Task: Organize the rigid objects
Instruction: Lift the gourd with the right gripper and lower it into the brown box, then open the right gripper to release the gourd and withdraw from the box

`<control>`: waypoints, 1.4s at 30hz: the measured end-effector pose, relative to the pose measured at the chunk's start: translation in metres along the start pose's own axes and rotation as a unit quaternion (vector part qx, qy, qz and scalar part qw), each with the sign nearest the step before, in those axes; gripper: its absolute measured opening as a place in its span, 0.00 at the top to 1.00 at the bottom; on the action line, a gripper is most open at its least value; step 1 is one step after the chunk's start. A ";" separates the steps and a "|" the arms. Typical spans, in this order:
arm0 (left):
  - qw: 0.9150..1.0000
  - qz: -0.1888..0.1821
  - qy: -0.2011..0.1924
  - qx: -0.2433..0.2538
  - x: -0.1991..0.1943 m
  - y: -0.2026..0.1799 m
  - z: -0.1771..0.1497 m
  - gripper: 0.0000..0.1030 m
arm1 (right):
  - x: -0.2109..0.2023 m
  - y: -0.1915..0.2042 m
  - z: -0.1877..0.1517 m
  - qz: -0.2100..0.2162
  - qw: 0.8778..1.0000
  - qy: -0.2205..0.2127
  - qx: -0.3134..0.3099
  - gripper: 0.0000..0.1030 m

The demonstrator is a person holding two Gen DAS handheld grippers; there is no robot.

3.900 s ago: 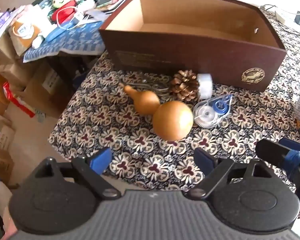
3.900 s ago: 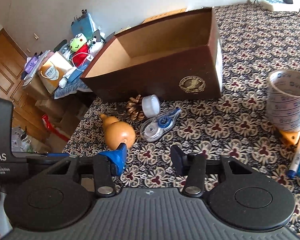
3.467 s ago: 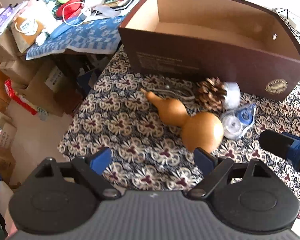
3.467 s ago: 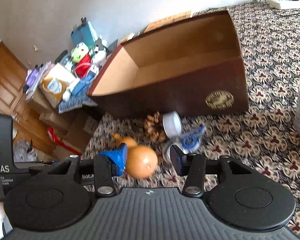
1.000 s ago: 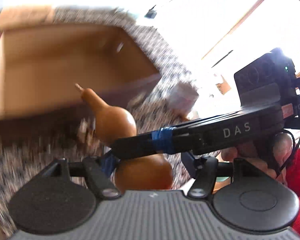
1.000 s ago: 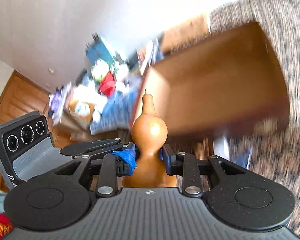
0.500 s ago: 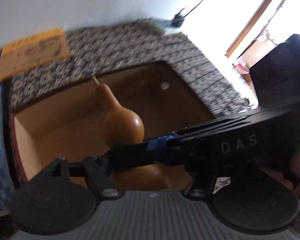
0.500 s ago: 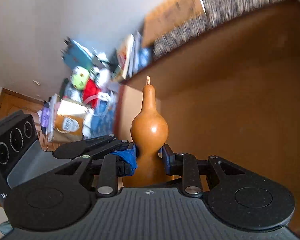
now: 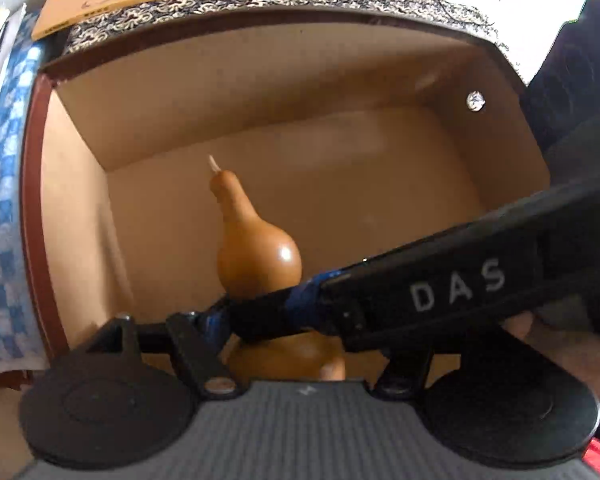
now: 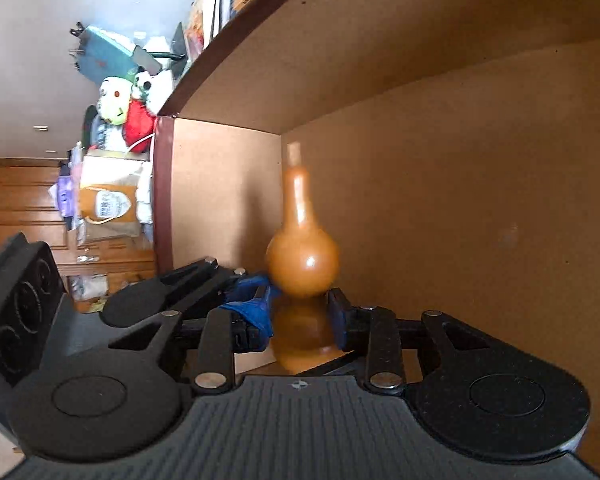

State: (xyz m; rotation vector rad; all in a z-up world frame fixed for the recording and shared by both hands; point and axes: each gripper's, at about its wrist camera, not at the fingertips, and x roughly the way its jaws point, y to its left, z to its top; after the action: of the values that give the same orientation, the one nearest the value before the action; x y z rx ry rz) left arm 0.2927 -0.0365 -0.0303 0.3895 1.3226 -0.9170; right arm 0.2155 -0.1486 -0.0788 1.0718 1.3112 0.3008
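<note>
Item: smooth orange-brown double-bulbed gourd (image 9: 256, 252), with a pale stub of stem at its tip.

Location: inside the large dark-brown cardboard box with a tan interior (image 9: 260, 80), near the left inner corner, neck pointing toward the far wall. Seconds ago it lay on the patterned surface in front of the box, beside a pinecone; it has since been lifted over the wall and brought low into the box.

Right tongs (image 10: 300, 314): set at the gourd's narrow waist, jaws opening. A sliver of gap shows at each blue pad, so the clamp appears already let go; a second ago they pinched the waist.

Left tongs (image 9: 300, 344): straddle the lower bulb, largely hidden behind the right tool's black arm. Jaws opening; whether the pads press the bulb cannot be told.

Status: judged as the release step. The gourd counts as stowed once both tongs clear it; whether it rests on the box floor cannot be seen.

Remaining: other loose items outside, not in view.
</note>
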 end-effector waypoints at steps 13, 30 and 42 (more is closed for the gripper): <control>0.998 0.051 -0.020 0.039 -0.006 -0.015 -0.012 0.26 | -0.071 -0.040 -0.036 -0.113 0.990 -0.076 -0.029 0.84; 0.994 0.076 -0.033 0.076 -0.011 -0.039 -0.036 0.26 | -0.077 -0.026 -0.069 -0.158 0.976 -0.145 -0.047 0.83; 0.976 0.143 -0.150 0.062 -0.068 -0.060 -0.053 0.26 | -0.089 0.009 -0.119 -0.154 0.937 -0.290 -0.117 0.83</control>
State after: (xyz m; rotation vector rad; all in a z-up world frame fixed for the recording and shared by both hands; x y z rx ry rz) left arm 0.2143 -0.0113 0.0345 0.5026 0.9078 -0.7811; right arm 0.0875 -0.1528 -0.0027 0.6644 0.8602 -0.0965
